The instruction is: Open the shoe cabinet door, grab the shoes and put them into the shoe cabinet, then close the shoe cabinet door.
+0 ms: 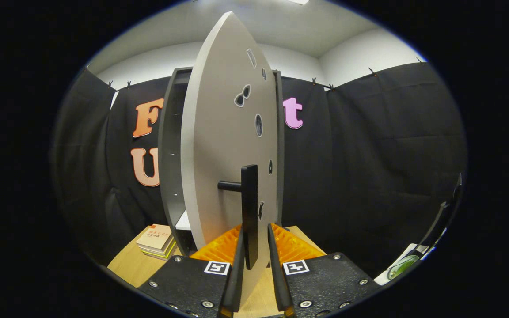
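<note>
where the black booth cloth falls to the wooden tabletop (pixel 124 265), a small stack of books (pixel 156 242) lies flat at the far left, just beside the foot of the shoe cabinet (pixel 169 150). the cabinet stands upright with a dark frame, and a white shelf edge shows low inside it. its pale grey door (pixel 219 145) is swung out towards the camera, seen nearly edge-on, with several small cut-out holes down its face. a black bar handle (pixel 249 207) stands out from the door on a short peg, upright. the gripper (pixel 254 247) has its two fingers on either side of the lower part of that handle, set narrowly apart, with the handle between them; whether both fingers press on it cannot be told. an orange ribbed part (pixel 292 245) sits just behind the fingers, low in front of the door. at the far right a dark curved stand with a pale, green-marked item (pixel 402 266) rises at the edge.
</note>
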Motion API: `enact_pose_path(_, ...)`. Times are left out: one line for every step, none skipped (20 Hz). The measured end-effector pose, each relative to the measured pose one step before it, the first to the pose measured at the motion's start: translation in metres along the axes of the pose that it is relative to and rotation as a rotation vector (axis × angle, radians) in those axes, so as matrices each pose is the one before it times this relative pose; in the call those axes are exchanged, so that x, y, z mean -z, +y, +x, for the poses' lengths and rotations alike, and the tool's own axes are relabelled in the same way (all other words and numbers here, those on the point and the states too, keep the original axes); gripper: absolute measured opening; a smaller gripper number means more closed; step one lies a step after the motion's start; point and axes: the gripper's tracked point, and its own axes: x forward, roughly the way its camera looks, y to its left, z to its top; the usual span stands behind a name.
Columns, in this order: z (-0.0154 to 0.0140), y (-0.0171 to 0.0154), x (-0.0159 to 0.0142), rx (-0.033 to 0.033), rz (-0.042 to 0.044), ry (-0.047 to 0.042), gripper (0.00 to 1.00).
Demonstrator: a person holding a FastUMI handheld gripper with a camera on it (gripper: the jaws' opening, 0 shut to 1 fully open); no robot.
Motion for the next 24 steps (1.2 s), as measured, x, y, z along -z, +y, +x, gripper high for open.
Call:
enact_pose_path(0.00049,-0.00268,-0.00069,0.01348,0.00347,-0.00118,0.31)
enact_pose_path(0.00016,-0.00230,-0.00028,0.01205,0.00249,-0.00061,0.32)
enact_pose_path(0.00084,-0.00050,-0.00021,0.00023,0.00359,-0.00296,0.32)
enact_pose_path(0.00029,0.00030,0.00076,-0.00282,0.00961,0.00223,0.32)
enact_pose_path(-0.00134,-0.00093,-0.00017,-0.00376,0.01152,0.00074,0.32)
enact_pose_path(-0.00003,-0.00208,0.00015,-0.00002,0.00516,-0.00078,0.35)
enact_pose_path(0.00083,-0.00202,0.00030,0.00107,0.00758,0.00328,0.36)
enact_pose_path(-0.00084,-0.00166,-0.00083,0.00507,0.00050,-0.00315,0.38)
enact_pose_path(0.00079,-0.00221,0.00009,0.00477,-0.01030,-0.00098,0.39)
enact_pose_path(0.00054,-0.00259,0.00004,0.00968,-0.00960,0.00239,0.41)
enact_pose_path(0.00049,-0.00461,0.00046,0.01359,-0.00395,0.00272,0.42)
enact_pose_path(-0.00124,-0.00275,-0.00131,0.00705,0.00121,-0.00472,0.42)
enact_pose_path(0.00008,-0.00125,-0.00129,0.00199,0.00541,-0.00431,0.43)
enact_pose_path(0.00090,-0.00098,-0.00064,0.00032,0.01060,-0.00278,0.43)
enact_pose_path(0.00106,0.00066,-0.00014,0.00299,0.01010,-0.00397,0.43)
enact_pose_path(0.00030,0.00136,0.00068,-0.00173,0.00859,0.00130,0.43)
enact_pose_path(-0.00134,0.00095,0.00072,-0.00289,0.00559,0.00370,0.44)
enact_pose_path(-0.00107,0.00022,-0.00006,-0.00109,0.00027,0.00226,0.44)
enact_pose_path(0.00018,-0.00288,-0.00060,0.00677,-0.00743,-0.00071,0.43)
enact_pose_path(0.00146,-0.00296,0.00015,0.00833,-0.01359,-0.00236,0.43)
enact_pose_path(0.00044,-0.00405,-0.00056,0.01513,-0.00692,-0.00158,0.43)
enact_pose_path(0.00050,-0.00218,-0.00111,0.00889,-0.00002,-0.00100,0.42)
enact_pose_path(-0.00063,-0.00076,0.00035,0.00759,0.00041,0.00003,0.42)
enact_pose_path(-0.00121,-0.00084,-0.00053,0.00420,0.00179,-0.00007,0.42)
